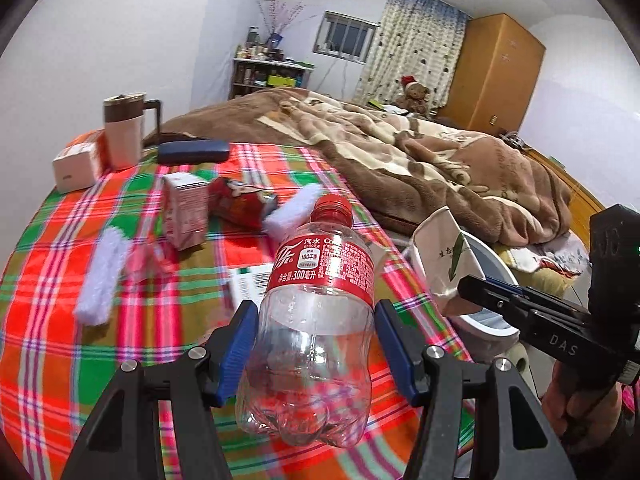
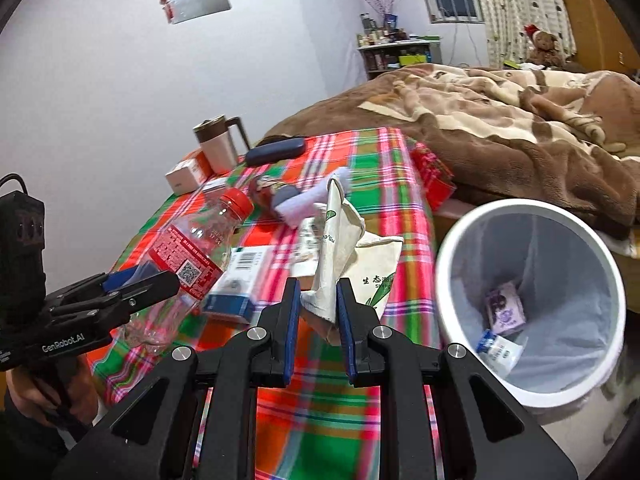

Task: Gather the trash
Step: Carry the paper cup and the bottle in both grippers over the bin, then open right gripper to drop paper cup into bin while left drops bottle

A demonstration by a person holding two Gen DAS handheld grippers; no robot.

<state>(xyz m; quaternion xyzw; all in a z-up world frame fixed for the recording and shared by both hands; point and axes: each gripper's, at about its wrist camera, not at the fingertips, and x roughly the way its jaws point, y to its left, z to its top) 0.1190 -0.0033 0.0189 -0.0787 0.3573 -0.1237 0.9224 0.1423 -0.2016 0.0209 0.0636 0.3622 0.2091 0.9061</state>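
One plaid-clothed table beside bed

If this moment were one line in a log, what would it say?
left gripper: holds empty bottle | right gripper: holds crumpled paper bag | bin: beside table

The right gripper has its blue pads pressed on a crumpled white paper bag with green print, which stands up between them. To its right, the white trash bin gapes open, a purple packet and a small white bottle lying inside. To its left, the left gripper clasps an empty clear bottle with a red cap over the plaid tablecloth. Ahead stand a lidded mug and a dark blue case.
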